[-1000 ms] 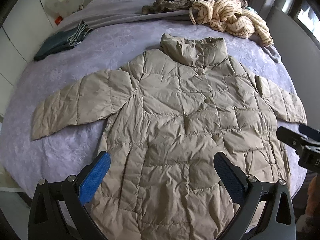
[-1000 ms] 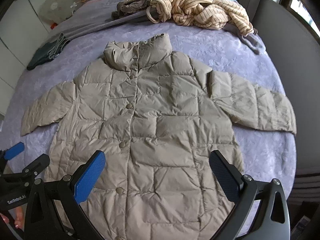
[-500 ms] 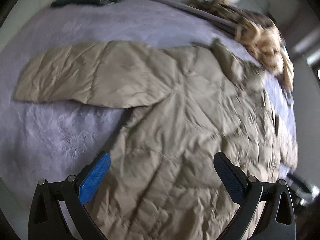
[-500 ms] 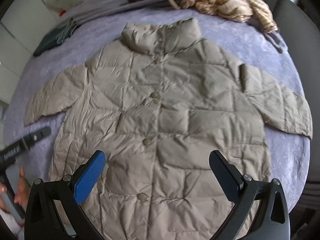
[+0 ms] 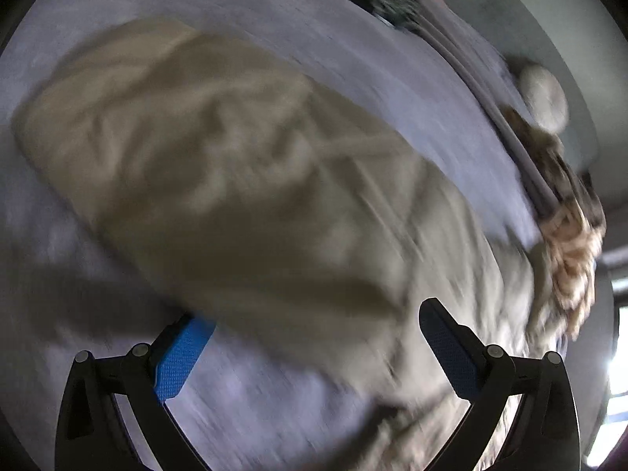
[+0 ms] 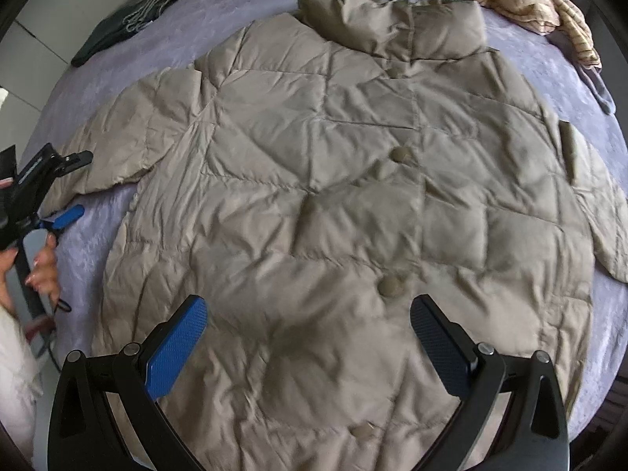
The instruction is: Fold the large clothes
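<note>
Jacket [image 6: 345, 196] is lying flat, front up, on the bed [image 6: 165, 39], collar at the far end, hem nearest, sleeves spread to either side. Left hand-held gripper [image 5: 314, 345] is hovering just beside the left sleeve [image 5: 219, 180], jaws apart, nothing held; the sleeve's long axis is running away from it toward the body. Right hand-held gripper [image 6: 308, 331] is hanging over the hem, jaws apart. Left one is nearer a sleeve, so probably sleeve-in first.
</note>
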Demonstrator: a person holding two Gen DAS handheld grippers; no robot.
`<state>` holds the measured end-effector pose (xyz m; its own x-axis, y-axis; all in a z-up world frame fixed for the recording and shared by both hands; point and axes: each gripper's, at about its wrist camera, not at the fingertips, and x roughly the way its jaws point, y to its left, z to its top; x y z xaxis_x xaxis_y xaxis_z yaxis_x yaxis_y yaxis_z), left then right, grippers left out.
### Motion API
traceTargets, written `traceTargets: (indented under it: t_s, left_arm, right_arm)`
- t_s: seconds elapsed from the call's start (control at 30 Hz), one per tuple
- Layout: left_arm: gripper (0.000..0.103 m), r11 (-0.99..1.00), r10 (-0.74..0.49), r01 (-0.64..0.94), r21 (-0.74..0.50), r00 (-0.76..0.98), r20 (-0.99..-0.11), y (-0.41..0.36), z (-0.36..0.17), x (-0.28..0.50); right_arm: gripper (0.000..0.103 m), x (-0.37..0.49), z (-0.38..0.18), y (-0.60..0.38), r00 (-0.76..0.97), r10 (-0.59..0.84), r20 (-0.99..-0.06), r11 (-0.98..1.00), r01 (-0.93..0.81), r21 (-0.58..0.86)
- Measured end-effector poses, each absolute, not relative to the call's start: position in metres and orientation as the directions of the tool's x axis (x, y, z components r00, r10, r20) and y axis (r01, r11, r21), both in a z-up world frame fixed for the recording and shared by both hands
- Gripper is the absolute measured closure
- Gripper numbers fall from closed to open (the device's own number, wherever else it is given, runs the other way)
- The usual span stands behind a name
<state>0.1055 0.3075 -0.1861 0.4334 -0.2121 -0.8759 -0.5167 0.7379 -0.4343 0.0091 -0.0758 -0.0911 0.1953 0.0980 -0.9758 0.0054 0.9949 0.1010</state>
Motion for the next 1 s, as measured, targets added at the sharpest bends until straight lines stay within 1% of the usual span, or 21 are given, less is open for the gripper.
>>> traceTargets:
  t_s: [0.1, 0.2, 0.23, 0.27, 0.3, 0.33, 0.37, 0.4, 0.47, 0.5, 0.53, 0.57, 0.6, 0.63, 0.67, 0.73, 0.83, 0.93, 1.0]
  left_arm:
    - [0.000, 0.688, -0.179, -0.565, -0.455, 0.475, -0.861, 0.338, -0.187, 0.117]
    - [0.001, 0.685, -0.100, -0.599, -0.415, 0.487, -0.868, 0.362, -0.188, 0.129]
    - [0.010, 0.679, -0.070, -0.619, -0.394, 0.479, -0.875, 0.370, -0.192, 0.133]
    - [0.033, 0.671, -0.064, -0.635, -0.384, 0.466, -0.882, 0.374, -0.196, 0.138]
    - [0.045, 0.664, -0.067, -0.643, -0.381, 0.456, -0.887, 0.377, -0.201, 0.141]
    - [0.074, 0.650, -0.089, -0.641, -0.407, 0.468, -0.879, 0.383, -0.206, 0.144]
    - [0.091, 0.639, -0.112, -0.631, -0.440, 0.489, -0.865, 0.385, -0.208, 0.144]
    - [0.092, 0.636, -0.118, -0.625, -0.453, 0.502, -0.857, 0.386, -0.206, 0.146]
    - [0.094, 0.703, -0.039, -0.600, -0.382, 0.504, -0.863, 0.382, -0.191, 0.150]
    - [0.094, 0.733, -0.012, -0.581, -0.353, 0.508, -0.861, 0.377, -0.184, 0.151]
    - [0.094, 0.788, 0.042, -0.542, -0.293, 0.522, -0.852, 0.367, -0.169, 0.153]
    - [0.094, 0.817, 0.071, -0.517, -0.257, 0.532, -0.844, 0.358, -0.160, 0.155]
    - [0.094, 0.848, 0.100, -0.485, -0.215, 0.545, -0.833, 0.350, -0.147, 0.155]
    - [0.094, 0.863, 0.110, -0.466, -0.196, 0.552, -0.826, 0.343, -0.138, 0.159]
    - [0.094, 0.882, 0.114, -0.436, -0.178, 0.565, -0.817, 0.337, -0.127, 0.160]
    - [0.094, 0.907, 0.110, -0.389, -0.162, 0.590, -0.800, 0.330, -0.107, 0.160]
    - [0.094, 0.941, 0.086, -0.304, -0.151, 0.643, -0.761, 0.307, -0.075, 0.159]
    - [0.094, 0.968, 0.037, -0.205, -0.148, 0.693, -0.720, 0.278, -0.046, 0.162]
    - [0.094, 0.979, -0.038, -0.118, -0.169, 0.701, -0.712, 0.247, -0.034, 0.172]
  right_arm:
    - [0.000, 0.021, -0.092, -0.065, 0.217, 0.118, -0.969, 0.992, 0.009, 0.123]
    - [0.000, 0.034, -0.095, -0.050, 0.233, 0.135, -0.963, 0.991, -0.008, 0.137]
    - [0.000, 0.038, -0.097, -0.045, 0.236, 0.142, -0.961, 0.990, -0.015, 0.142]
    - [0.000, 0.043, -0.099, -0.040, 0.238, 0.151, -0.960, 0.988, -0.024, 0.150]
    - [0.000, 0.048, -0.102, -0.034, 0.242, 0.161, -0.957, 0.987, -0.033, 0.158]
    - [0.000, 0.051, -0.104, -0.029, 0.246, 0.170, -0.954, 0.985, -0.040, 0.165]
    - [0.000, 0.054, -0.107, -0.024, 0.252, 0.180, -0.951, 0.984, -0.045, 0.174]
    - [0.000, 0.058, -0.109, -0.018, 0.255, 0.193, -0.948, 0.981, -0.049, 0.187]
    - [0.000, 0.066, -0.113, -0.010, 0.260, 0.226, -0.939, 0.974, -0.049, 0.221]
    - [0.005, 0.071, -0.114, -0.005, 0.274, 0.248, -0.929, 0.969, -0.046, 0.245]
    - [0.012, 0.075, -0.115, -0.001, 0.293, 0.268, -0.918, 0.963, -0.040, 0.268]
    - [0.036, 0.079, -0.117, 0.002, 0.306, 0.287, -0.908, 0.956, -0.033, 0.291]
    - [0.071, 0.085, -0.120, 0.004, 0.310, 0.308, -0.899, 0.948, -0.016, 0.319]
    - [0.085, 0.091, -0.125, 0.004, 0.314, 0.325, -0.892, 0.938, 0.013, 0.346]
    - [0.093, 0.095, -0.128, 0.004, 0.319, 0.337, -0.886, 0.929, 0.037, 0.367]
    - [0.093, 0.109, -0.137, 0.006, 0.337, 0.410, -0.847, 0.886, 0.072, 0.458]
    - [0.093, 0.123, -0.149, 0.016, 0.349, 0.514, -0.783, 0.821, 0.064, 0.567]
    - [0.093, 0.130, -0.174, 0.037, 0.292, 0.587, -0.755, 0.779, 0.052, 0.625]
    - [0.093, 0.130, -0.188, 0.045, 0.261, 0.595, -0.760, 0.777, 0.056, 0.628]
